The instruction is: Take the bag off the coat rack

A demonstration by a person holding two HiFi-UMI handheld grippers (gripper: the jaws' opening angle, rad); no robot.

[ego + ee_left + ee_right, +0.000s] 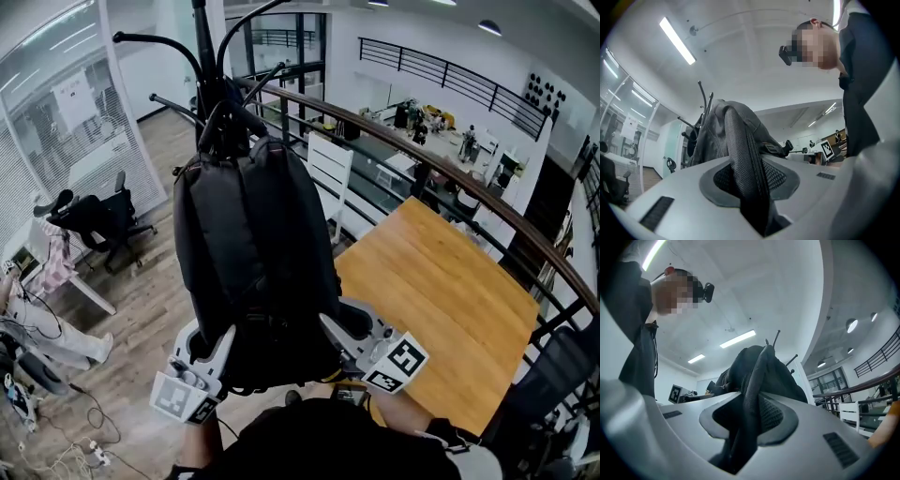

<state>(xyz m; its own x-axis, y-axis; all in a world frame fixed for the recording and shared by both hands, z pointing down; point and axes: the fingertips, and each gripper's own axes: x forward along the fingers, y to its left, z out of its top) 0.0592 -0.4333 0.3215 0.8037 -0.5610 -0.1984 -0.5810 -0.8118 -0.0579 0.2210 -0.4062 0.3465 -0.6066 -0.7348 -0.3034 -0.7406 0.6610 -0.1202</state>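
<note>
So the black fabric backpack (pixel 253 244) is grabbed but not off yet, I'd say. Its top sits right up against the hooks of the black metal coat rack (pixel 200 42), and I can't tell if the loop has cleared them. The left gripper (pixel 223 339) and right gripper (pixel 330 326) are well below the rack's hooks, fingers clenched on a mesh shoulder strap (pixel 740 150) each. Left to do: lift it clear of the rack.

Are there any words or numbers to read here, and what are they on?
No readable words or numbers.
On the white sheet at the glass wall: print too small to read.
On the marker cubes: only black-and-white square patterns, no letters.
On the backpack: no label visible.
</note>
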